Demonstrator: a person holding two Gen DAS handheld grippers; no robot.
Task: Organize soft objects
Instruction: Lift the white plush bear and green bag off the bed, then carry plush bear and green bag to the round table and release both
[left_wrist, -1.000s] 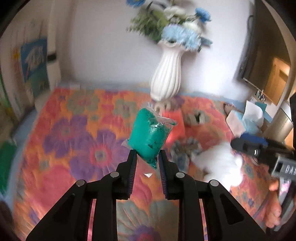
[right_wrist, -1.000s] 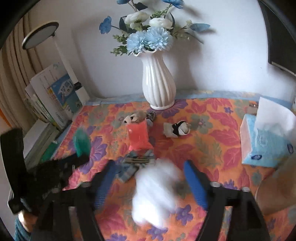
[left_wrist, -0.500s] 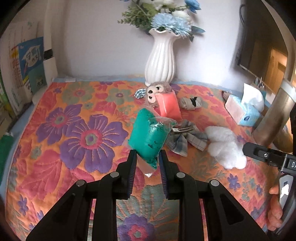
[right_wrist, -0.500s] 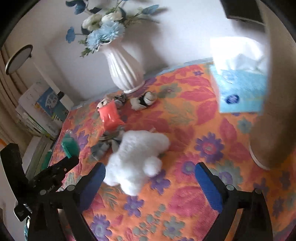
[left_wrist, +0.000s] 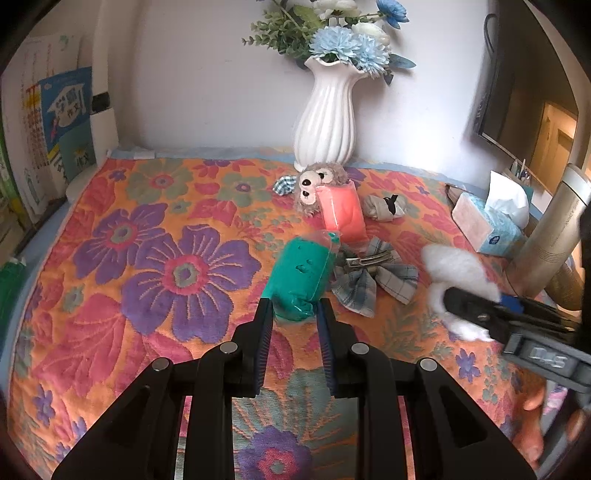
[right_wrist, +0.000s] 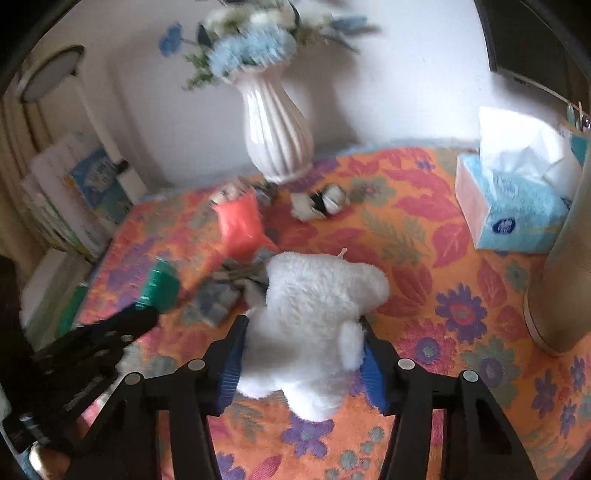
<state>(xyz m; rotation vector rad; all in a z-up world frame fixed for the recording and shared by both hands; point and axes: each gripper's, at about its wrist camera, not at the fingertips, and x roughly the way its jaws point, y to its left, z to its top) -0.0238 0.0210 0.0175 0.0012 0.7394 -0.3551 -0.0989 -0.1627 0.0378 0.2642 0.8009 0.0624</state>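
My left gripper (left_wrist: 294, 317) has its fingers on either side of the near end of a green bag of soft stuff (left_wrist: 301, 275), which lies low over the floral cloth (left_wrist: 155, 258). My right gripper (right_wrist: 303, 350) has its fingers around a white plush toy (right_wrist: 314, 328), which also shows in the left wrist view (left_wrist: 458, 273). A plaid bow (left_wrist: 373, 273), an orange bag (left_wrist: 341, 212), a brown owl plush (left_wrist: 319, 182) and a rolled sock (left_wrist: 384, 208) lie beyond.
A white vase of blue flowers (left_wrist: 327, 122) stands at the back by the wall. A tissue box (right_wrist: 513, 214) and a metal cylinder (right_wrist: 561, 280) stand at the right. Books (left_wrist: 55, 125) lean at the left edge.
The green bag has come down toward the cloth beside the plaid bow, and my left fingers stand wider. My right gripper has moved in around the white plush and narrowed on it.
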